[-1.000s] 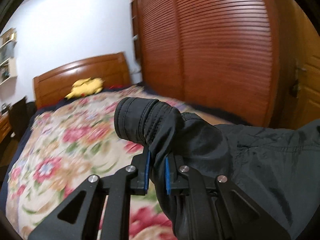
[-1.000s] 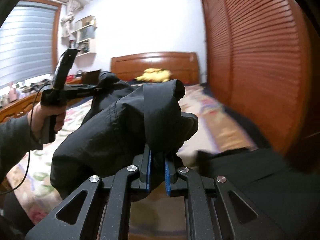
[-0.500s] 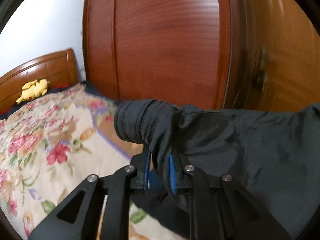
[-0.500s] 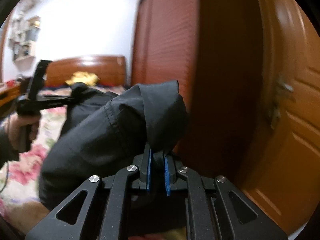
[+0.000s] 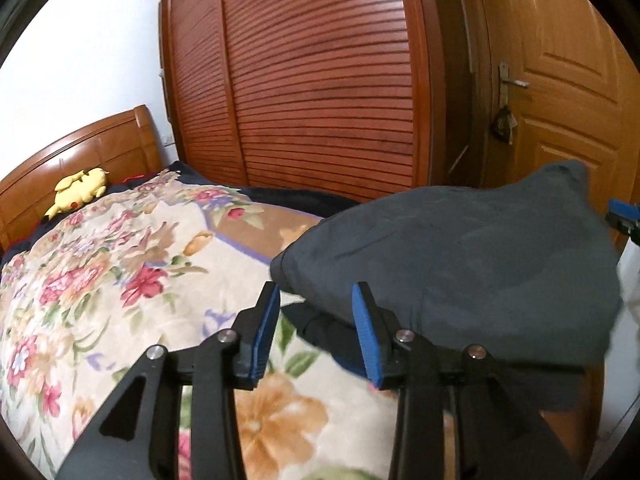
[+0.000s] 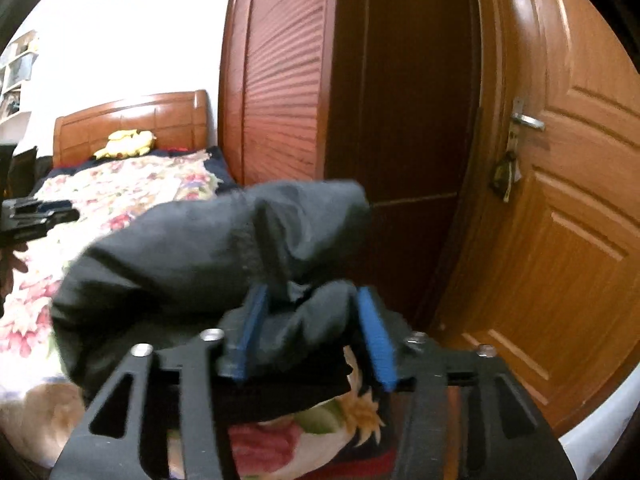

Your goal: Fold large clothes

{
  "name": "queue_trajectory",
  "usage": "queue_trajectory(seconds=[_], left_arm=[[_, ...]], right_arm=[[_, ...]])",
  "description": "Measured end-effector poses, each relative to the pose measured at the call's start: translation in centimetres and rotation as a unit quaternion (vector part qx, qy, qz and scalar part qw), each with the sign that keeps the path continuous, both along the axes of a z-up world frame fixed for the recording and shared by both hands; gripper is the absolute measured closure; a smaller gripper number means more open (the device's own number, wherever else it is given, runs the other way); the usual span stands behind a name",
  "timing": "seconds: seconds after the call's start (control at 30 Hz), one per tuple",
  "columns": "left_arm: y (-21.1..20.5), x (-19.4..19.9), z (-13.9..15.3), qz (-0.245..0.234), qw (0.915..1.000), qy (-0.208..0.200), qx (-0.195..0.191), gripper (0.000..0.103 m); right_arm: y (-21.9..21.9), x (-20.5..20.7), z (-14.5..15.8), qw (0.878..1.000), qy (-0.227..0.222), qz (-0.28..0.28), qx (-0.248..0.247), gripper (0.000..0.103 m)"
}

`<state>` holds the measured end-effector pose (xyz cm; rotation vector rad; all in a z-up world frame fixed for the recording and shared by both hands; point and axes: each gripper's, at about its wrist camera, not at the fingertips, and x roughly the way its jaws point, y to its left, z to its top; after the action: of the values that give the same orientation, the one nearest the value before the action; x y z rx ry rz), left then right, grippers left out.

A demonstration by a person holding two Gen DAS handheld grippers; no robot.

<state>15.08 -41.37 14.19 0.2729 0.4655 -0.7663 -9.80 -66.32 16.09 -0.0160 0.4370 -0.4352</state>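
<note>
A dark grey garment lies bunched on the floral bedspread near the bed's right edge. My left gripper is open, its blue pads apart, with the garment's edge just beyond and to the right of the tips. In the right wrist view the same garment bulges in front of my right gripper, which is open with loose cloth lying between its blue pads. The right gripper's tip shows at the left wrist view's right edge.
A wooden headboard with a yellow plush toy stands at the far end of the bed. A slatted wardrobe runs along the bed's right side. A wooden door with a handle is further right.
Both grippers opened and let go of the garment, which dropped onto the bed. Both views swung to the right, toward the wardrobe and door.
</note>
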Motion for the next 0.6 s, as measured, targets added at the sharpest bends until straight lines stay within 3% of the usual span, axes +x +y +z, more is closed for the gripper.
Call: queue_trajectory(seconds=[0.17,0.43,0.6], left_arm=[[4.1,-3.3,1.0,0.001,0.9999,-0.008,-0.007,0.062],[10.6,-7.6,2.0,0.014,0.9992,-0.025,-0.026,0.05],[15.2,-9.5,1.9,0.036,0.998,-0.03,-0.042,0.048]], right_arm=[[3.7,-0.7,2.1,1.0,-0.016,0.017,-0.015,0.035],[10.3,0.1,1.9,0.998,-0.019,0.057,-0.015,0.028],[15.1,1.4,1.4,0.995,-0.025,0.098,-0.009,0.024]])
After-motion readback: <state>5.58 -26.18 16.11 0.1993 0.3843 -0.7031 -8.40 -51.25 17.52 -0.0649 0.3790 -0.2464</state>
